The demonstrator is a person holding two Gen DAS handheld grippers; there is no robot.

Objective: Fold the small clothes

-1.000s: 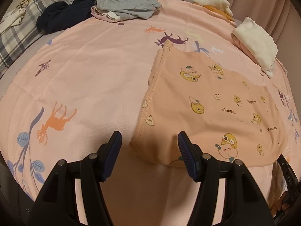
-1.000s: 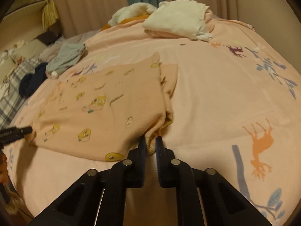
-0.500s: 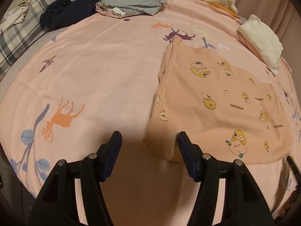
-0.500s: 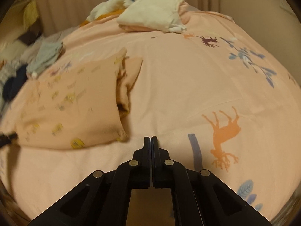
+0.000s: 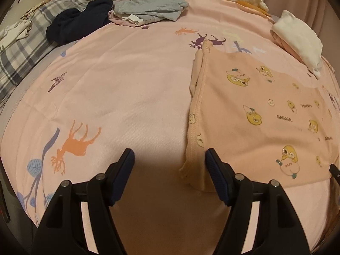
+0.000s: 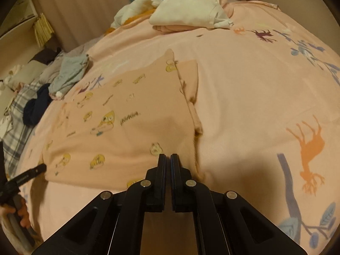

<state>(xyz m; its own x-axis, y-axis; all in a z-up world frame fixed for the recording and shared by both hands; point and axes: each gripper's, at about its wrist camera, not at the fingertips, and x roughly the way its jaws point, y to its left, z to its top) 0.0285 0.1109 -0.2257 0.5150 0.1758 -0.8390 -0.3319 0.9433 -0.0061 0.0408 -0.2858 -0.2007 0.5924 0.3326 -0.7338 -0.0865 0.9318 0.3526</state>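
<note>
Clothes piles, three, ring the peach garment (image 5: 255, 114); left gripper (image 5: 170, 161) gapes wide, right gripper (image 6: 167, 159) nearly closed, empty.

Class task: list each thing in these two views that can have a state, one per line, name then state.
left gripper: open, its fingers either side of the garment's near corner.
right gripper: nearly shut, over the garment's near edge; a grip cannot be confirmed.
peach printed garment: spread flat, side edges folded in.
white garment: folded, stacked on a pink one.
grey garment: loosely piled.
navy garment: crumpled.
</note>
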